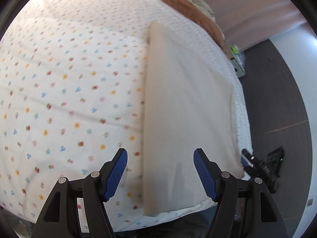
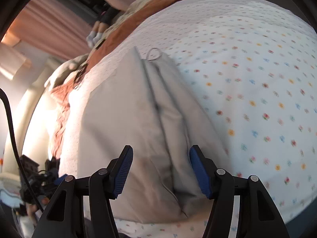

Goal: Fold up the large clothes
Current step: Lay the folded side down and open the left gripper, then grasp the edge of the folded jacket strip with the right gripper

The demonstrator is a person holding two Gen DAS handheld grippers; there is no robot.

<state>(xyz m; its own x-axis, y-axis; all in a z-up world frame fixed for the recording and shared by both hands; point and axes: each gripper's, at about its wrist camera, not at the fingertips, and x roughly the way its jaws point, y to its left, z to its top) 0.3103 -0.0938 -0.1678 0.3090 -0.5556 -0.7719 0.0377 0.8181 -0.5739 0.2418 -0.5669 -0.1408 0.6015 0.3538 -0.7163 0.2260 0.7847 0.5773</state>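
Note:
A beige garment lies folded flat into a long shape on the flower-print bed sheet, near the bed's right edge in the left wrist view. My left gripper hovers open above its near end, nothing between the blue pads. In the right wrist view the same garment shows layered folds and a drawstring loop at its far end. My right gripper is open over the near folds, holding nothing.
An orange-brown blanket and crumpled bedding lie at the head of the bed. Dark floor runs along the bed's right side. The other gripper's black body sits by the bed's corner. A black cable hangs at left.

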